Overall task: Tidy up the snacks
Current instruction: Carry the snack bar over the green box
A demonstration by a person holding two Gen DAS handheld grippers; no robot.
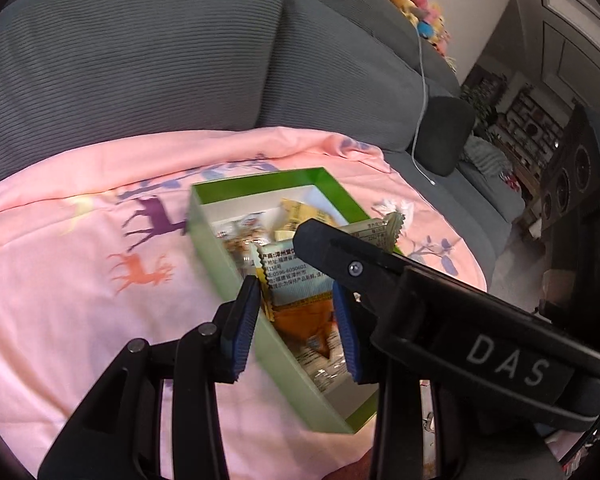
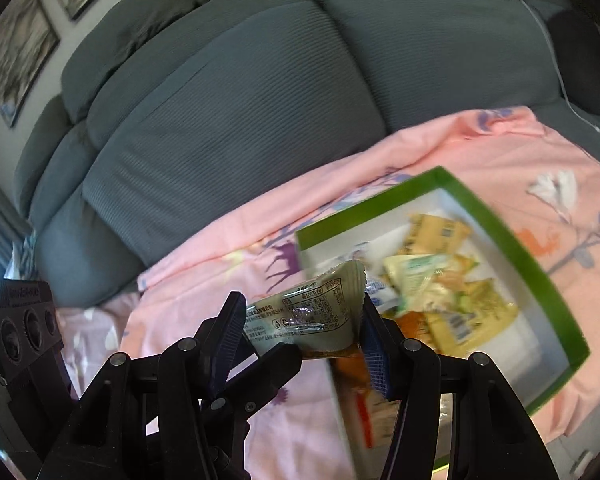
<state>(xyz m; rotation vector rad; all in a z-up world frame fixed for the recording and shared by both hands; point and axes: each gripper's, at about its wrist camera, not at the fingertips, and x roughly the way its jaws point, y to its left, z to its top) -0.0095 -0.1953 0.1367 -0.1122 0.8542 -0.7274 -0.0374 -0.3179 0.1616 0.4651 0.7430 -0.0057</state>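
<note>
A green box (image 1: 220, 256) with a white inside lies on a pink deer-print cloth (image 1: 80, 280) and holds several snack packets (image 2: 452, 288). My left gripper (image 1: 294, 286) hangs over the box's near end, its blue pads shut on a pale blue and orange packet (image 1: 288, 264). My right gripper (image 2: 304, 300) is shut on a pale green packet (image 2: 316, 308), held over the box's left edge (image 2: 300, 240). In the left wrist view that right gripper (image 1: 340, 256) crosses in from the right with its pale green packet (image 1: 374, 228) above the box.
Grey sofa cushions (image 1: 140, 60) rise behind the cloth. Plush toys (image 1: 412, 0) sit on the sofa back, a white cable (image 1: 422, 80) hangs down, and a black cushion (image 1: 444, 136) stands at the right. Framed pictures (image 2: 16, 48) hang on the wall.
</note>
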